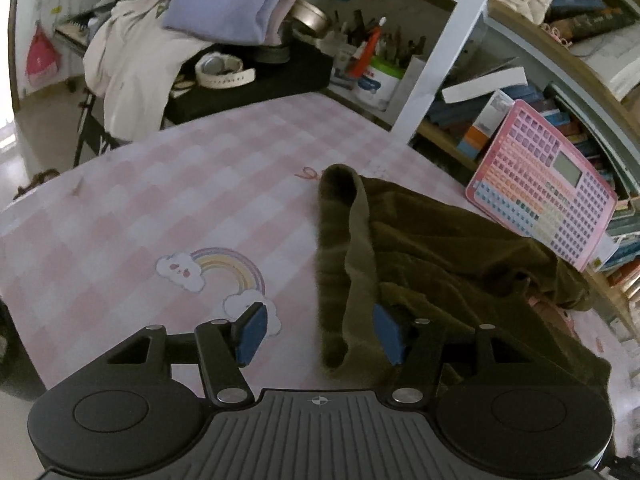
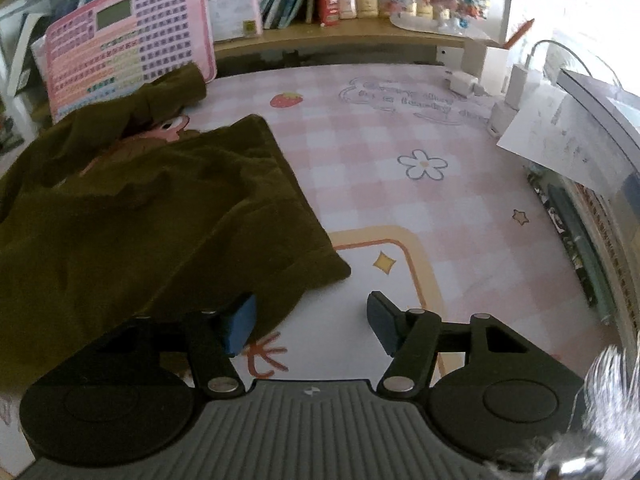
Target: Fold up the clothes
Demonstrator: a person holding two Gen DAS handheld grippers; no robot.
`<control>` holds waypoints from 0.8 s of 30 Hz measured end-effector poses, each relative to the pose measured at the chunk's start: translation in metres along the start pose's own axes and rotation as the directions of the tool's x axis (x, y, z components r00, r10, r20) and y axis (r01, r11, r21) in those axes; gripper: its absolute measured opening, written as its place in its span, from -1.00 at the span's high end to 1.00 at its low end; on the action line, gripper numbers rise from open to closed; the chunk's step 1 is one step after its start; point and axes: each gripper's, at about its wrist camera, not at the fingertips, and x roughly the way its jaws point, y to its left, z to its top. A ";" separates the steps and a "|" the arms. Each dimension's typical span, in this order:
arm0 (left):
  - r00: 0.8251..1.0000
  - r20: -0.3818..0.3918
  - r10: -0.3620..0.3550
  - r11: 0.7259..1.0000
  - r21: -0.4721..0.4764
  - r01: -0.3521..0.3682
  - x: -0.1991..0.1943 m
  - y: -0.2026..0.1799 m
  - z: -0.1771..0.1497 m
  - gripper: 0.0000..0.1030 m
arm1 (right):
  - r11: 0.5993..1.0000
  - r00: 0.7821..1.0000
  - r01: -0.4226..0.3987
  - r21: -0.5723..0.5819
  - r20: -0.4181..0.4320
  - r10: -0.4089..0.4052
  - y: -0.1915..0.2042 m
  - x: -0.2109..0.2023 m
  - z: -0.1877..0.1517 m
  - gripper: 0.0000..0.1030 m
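Observation:
An olive-green fleecy garment (image 1: 440,248) lies crumpled on the pink checked table mat (image 1: 168,200), with a pink lining or print showing in its folds. In the left wrist view my left gripper (image 1: 320,332) is open. The garment's folded left edge (image 1: 344,300) lies between its blue pads, close against the right one. In the right wrist view the same garment (image 2: 152,208) covers the left half of the mat (image 2: 400,200). My right gripper (image 2: 311,326) is open just past the garment's near right corner (image 2: 332,268), its left pad over the cloth's hem.
A pink keyboard toy (image 1: 548,188) leans on the bookshelf (image 2: 340,36) behind the garment. A black stool (image 1: 256,80) with folded clothes and a brush pot (image 1: 380,76) stand at the far left end. Chargers (image 2: 464,80) and papers (image 2: 560,132) sit at the right.

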 end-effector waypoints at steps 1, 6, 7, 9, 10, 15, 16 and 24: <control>1.000 -0.013 -0.005 1.000 -0.021 0.004 0.000 0.003 -0.001 -0.16 | 1.000 1.000 -0.001 0.013 0.004 0.001 -0.001 0.001 0.002 -0.13; 0.991 -0.089 -0.099 0.978 -0.194 0.080 0.011 0.018 -0.007 -0.16 | 0.999 0.999 0.034 0.005 0.015 -0.034 0.003 0.008 0.010 0.46; 0.987 -0.101 -0.123 0.968 -0.231 0.097 0.015 0.020 -0.008 -0.16 | 1.000 0.999 0.029 0.004 0.013 -0.029 0.003 0.007 0.009 0.59; 0.977 -0.122 -0.172 0.944 -0.305 0.128 0.022 0.023 -0.010 -0.18 | 1.000 1.000 0.026 -0.006 0.012 -0.026 0.005 0.004 0.006 0.68; 0.973 -0.131 -0.192 0.935 -0.325 0.141 0.026 0.023 -0.011 -0.19 | 0.999 0.999 0.032 -0.017 0.012 -0.032 0.008 0.002 0.003 0.71; 0.955 -0.166 -0.246 0.948 -0.247 0.201 0.040 0.002 -0.012 0.30 | 0.997 0.998 0.069 -0.036 0.009 -0.068 0.015 -0.012 -0.014 0.73; 0.951 -0.173 -0.256 0.949 -0.231 0.214 0.042 -0.002 -0.012 0.47 | 0.996 0.997 0.078 -0.039 0.006 -0.078 0.015 -0.015 -0.018 0.73; 0.909 -0.263 -0.324 0.938 0.031 0.344 0.048 -0.037 -0.014 0.66 | 0.977 0.979 0.197 -0.076 -0.030 -0.200 0.019 -0.052 -0.061 0.73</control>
